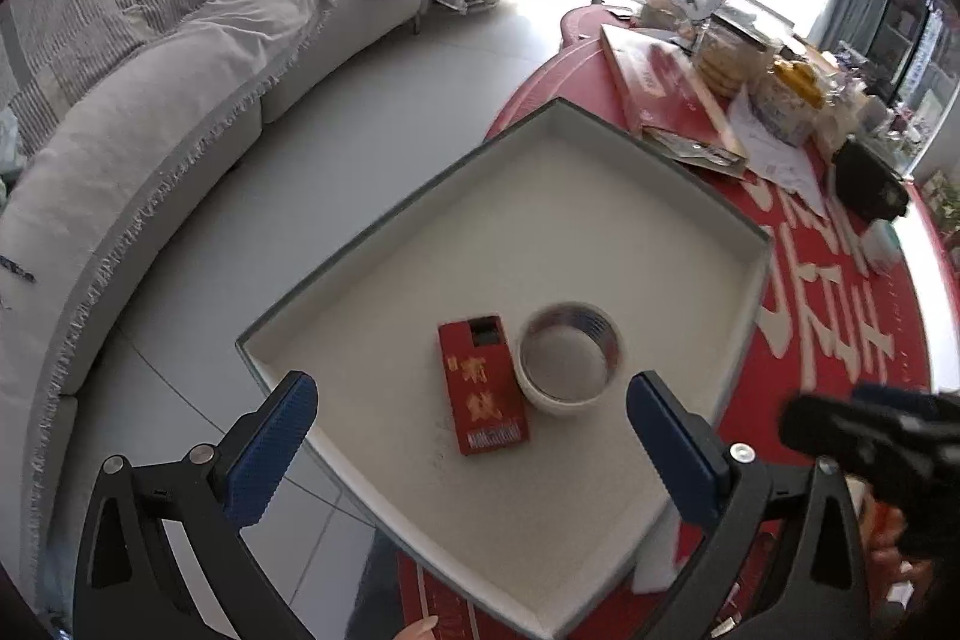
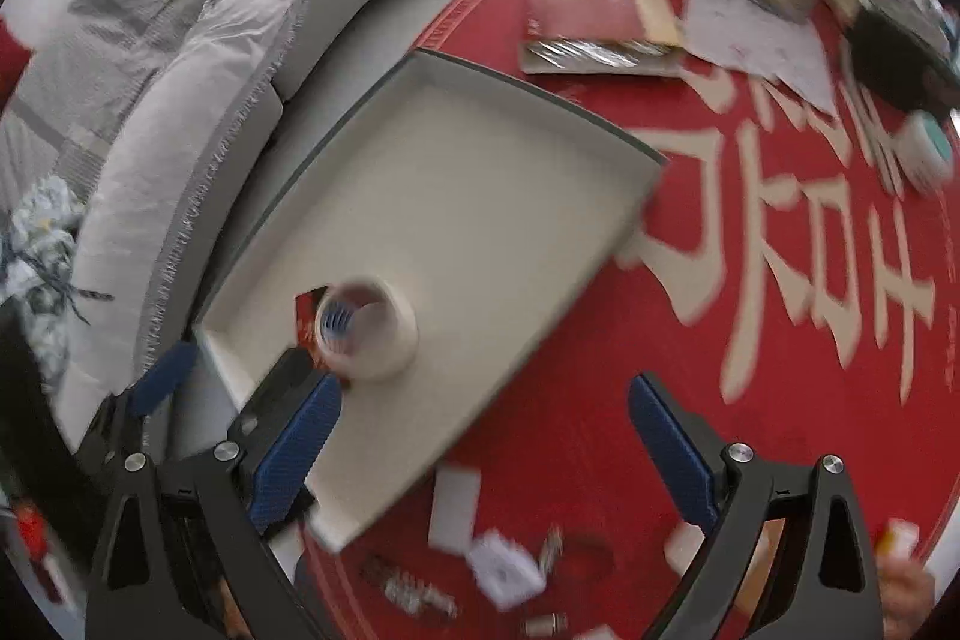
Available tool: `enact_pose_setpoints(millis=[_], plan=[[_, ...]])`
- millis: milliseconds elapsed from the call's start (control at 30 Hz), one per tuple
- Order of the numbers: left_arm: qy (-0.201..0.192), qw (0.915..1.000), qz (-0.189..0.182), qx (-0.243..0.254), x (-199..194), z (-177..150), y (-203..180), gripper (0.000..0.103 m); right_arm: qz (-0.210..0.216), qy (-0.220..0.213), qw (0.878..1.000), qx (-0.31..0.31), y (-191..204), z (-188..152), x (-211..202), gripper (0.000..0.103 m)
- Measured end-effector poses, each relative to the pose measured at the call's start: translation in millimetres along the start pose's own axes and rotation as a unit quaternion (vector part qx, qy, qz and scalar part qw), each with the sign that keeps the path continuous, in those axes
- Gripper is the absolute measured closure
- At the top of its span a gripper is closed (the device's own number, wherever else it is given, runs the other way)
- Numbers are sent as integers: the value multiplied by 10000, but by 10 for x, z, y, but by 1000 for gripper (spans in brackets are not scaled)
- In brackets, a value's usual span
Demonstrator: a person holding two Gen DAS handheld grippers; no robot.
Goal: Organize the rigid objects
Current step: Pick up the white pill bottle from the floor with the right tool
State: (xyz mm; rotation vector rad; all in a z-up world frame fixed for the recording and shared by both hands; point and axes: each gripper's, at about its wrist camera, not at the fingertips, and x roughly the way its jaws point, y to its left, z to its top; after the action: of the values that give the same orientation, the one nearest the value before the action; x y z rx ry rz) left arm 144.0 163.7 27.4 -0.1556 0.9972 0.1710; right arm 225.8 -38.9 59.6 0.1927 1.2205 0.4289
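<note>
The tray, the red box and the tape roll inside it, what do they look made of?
Tray: likely rigid cardboard, matte off-white inside with a thin grey edge. Red box: printed card, slightly glossy, crisp folded corners. Tape roll: looks like clear shiny film on a whitish core, probably cardboard.

The shallow white cardboard tray [image 1: 600,220] had a matt, faintly chalky floor and a dark grey outer edge. In it, the red card packet with gold characters [image 1: 483,388] looked smooth and slightly glossy, and the roll of pale tape [image 1: 570,361] shone along its inner ring. The round red tablecloth with cream lettering [image 2: 780,340] looked slick (plastic, I thought). The blue ribbed gripper pads [image 1: 273,454] seemed rubbery, on matt black plastic arms with bright metal screws. The grey woven sofa cover [image 1: 180,100] was coarse, fringed cloth.
</note>
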Motion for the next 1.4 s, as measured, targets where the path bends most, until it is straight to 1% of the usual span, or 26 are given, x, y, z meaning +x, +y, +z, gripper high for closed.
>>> enact_pose_setpoints(millis=[67, 133, 200, 233, 300, 333, 367, 400, 433, 467, 567, 633, 733, 867, 900, 967, 1033, 1067, 1100, 1133, 1167, 1267, 1333, 1367, 1400], plan=[[57, 9998, -188, 28, -90, -55, 12, 0, -132, 237, 9996, 23, -106, -223, -137, 5], [-9, 9997, -240, 108, -216, -130, 7, 0, -175, 498, 9986, 87, -188, -427, -230, 5], [-107, 9996, -193, 198, -332, -209, -16, 0, -157, 978, 9948, 235, -300, -754, -310, 5], [-144, 9994, -213, 228, -387, -259, -31, 0, -115, 1158, 9928, 285, -332, -857, -324, 5], [-158, 9990, -330, 250, -472, -359, -54, 0, -46, 1708, 9838, 538, -412, -1227, -332, 5], [-131, 9988, -393, 259, -503, -415, -73, 0, -55, 1980, 9781, 643, -444, -1409, -318, 5], [-107, 9986, -439, 268, -521, -460, -94, 0, -85, 2386, 9679, 789, -486, -1636, -272, 5], [-89, 9983, -497, 290, -545, -518, -117, 0, -111, 2648, 9603, 871, -500, -1793, -246, 5], [-86, 9982, -516, 308, -565, -570, -135, 0, -106, 2976, 9496, 975, -522, -1980, -201, 5], [-80, 9980, -533, 322, -579, -609, -149, 0, -40, 3211, 9408, 1084, -531, -2143, -171, 5], [10, 9975, -638, 313, -591, -742, -188, 0, 32, 3707, 9205, 1238, -533, -2509, -80, 5], [70, 9970, -726, 263, -593, -805, -192, 0, 23, 3955, 9098, 1261, -525, -2683, 26, 5], [112, 9965, -799, 212, -605, -882, -193, 0, -77, 4189, 8994, 1247, -481, -2838, 201, 5], [111, 9962, -853, 170, -623, -917, -182, 0, 43, 4441, 8867, 1283, -399, -2920, 412, 5], [109, 9961, -866, 162, -628, -914, -180, 0, 59, 4505, 8832, 1301, -389, -2947, 467, 1], [101, 9960, -879, 135, -636, -903, -178, 0, 37, 4608, 8780, 1294, -371, -2985, 588, 1], [112, 9956, -928, 102, -640, -896, -167, 0, -6, 4593, 8787, 1302, -387, -2998, 669, 1], [121, 9954, -942, 97, -642, -898, -159, 0, 33, 4544, 8797, 1401, -419, -3002, 691, 1], [124, 9954, -946, 99, -643, -899, -156, 0, 83, 4503, 8804, 1488, -434, -3006, 699, 6], [119, 9954, -941, 102, -646, -904, -155, 0, 167, 4475, 8803, 1567, -463, -3007, 679, 29], [124, 9954, -941, 107, -645, -903, -150, 0, 214, 4473, 8792, 1627, -486, -3014, 658, 28], [151, 9956, -923, 102, -640, -916, -143, 0, 372, 4420, 8793, 1735, -559, -3044, 562, 28], [174, 9955, -930, 83, -649, -921, -132, 0, 587, 4326, 8798, 1880, -613, -3046, 434, 28], [173, 9956, -922, 78, -655, -927, -129, 0, 679, 4250, 8823, 1905, -633, -3018, 349, 28], [171, 9957, -905, 94, -650, -924, -133, 0, 776, 4090, 8894, 1889, -649, -2957, 216, 28]])
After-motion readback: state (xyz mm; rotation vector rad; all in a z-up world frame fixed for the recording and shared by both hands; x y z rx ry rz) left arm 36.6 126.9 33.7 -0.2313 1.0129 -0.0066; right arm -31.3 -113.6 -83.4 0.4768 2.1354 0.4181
